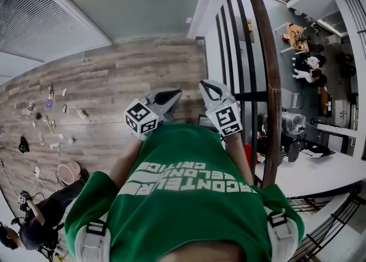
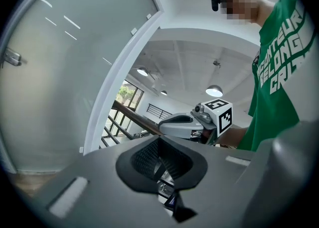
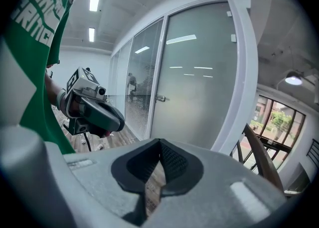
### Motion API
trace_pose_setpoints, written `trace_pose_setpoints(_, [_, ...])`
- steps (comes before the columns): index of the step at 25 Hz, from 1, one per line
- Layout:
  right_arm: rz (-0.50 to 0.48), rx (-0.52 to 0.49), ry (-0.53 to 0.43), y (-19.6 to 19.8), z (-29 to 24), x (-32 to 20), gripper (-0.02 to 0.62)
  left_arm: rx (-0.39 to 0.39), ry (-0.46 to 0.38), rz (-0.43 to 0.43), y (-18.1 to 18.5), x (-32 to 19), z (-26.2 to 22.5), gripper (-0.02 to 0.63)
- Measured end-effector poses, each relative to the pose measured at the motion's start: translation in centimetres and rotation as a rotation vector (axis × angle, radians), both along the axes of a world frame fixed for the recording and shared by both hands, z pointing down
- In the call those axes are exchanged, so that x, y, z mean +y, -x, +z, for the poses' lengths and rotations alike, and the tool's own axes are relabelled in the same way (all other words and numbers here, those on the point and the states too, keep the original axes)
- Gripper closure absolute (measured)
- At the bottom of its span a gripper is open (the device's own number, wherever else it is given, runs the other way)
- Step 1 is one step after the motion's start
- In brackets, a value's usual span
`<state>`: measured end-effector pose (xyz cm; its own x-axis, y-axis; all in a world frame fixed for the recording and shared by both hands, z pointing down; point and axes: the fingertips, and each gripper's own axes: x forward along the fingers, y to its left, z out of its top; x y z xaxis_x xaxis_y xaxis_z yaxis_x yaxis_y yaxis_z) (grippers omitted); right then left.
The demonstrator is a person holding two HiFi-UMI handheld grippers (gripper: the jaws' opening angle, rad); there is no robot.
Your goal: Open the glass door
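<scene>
Green shirt (image 1: 189, 163), white lettering; grey-brown wood-grain floor (image 1: 114, 78); frosted pale grey glass door (image 3: 199, 72); dark brown handrail (image 1: 269, 66); grey left gripper (image 1: 170, 96), right gripper (image 1: 209, 88), black-and-white marker cubes (image 1: 141, 118).

Frosted glass door (image 3: 199, 72), upright; shut

Office: glass partitions (image 3: 141, 72), white desk (image 1: 320, 176).

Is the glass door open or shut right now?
Shut: the glass door sits flush within its white frame, no gap showing.
</scene>
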<state>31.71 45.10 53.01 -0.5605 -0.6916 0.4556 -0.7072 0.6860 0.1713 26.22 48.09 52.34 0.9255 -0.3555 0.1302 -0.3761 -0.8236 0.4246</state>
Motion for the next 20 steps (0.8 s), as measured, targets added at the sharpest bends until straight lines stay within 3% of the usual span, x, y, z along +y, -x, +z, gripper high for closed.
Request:
trace_pose_setpoints(12, [-0.018,0.046,0.023,6.9,0.7,-3.8,0.603,0.023,0.015,0.000,6.7,-4.4,0.7,0.589])
trace_pose_setpoints(16, [-0.047,0.074,0.041,8.8,0.9,-3.6,0.603,-0.041,-0.043,-0.002,8.6,-5.2,1.0,0.589])
trace_pose_setpoints(20, [-0.076,0.094,0.048,10.4,1.0,-3.3,0.603,-0.038,-0.050,-0.030,10.6,-5.9,1.1,0.589])
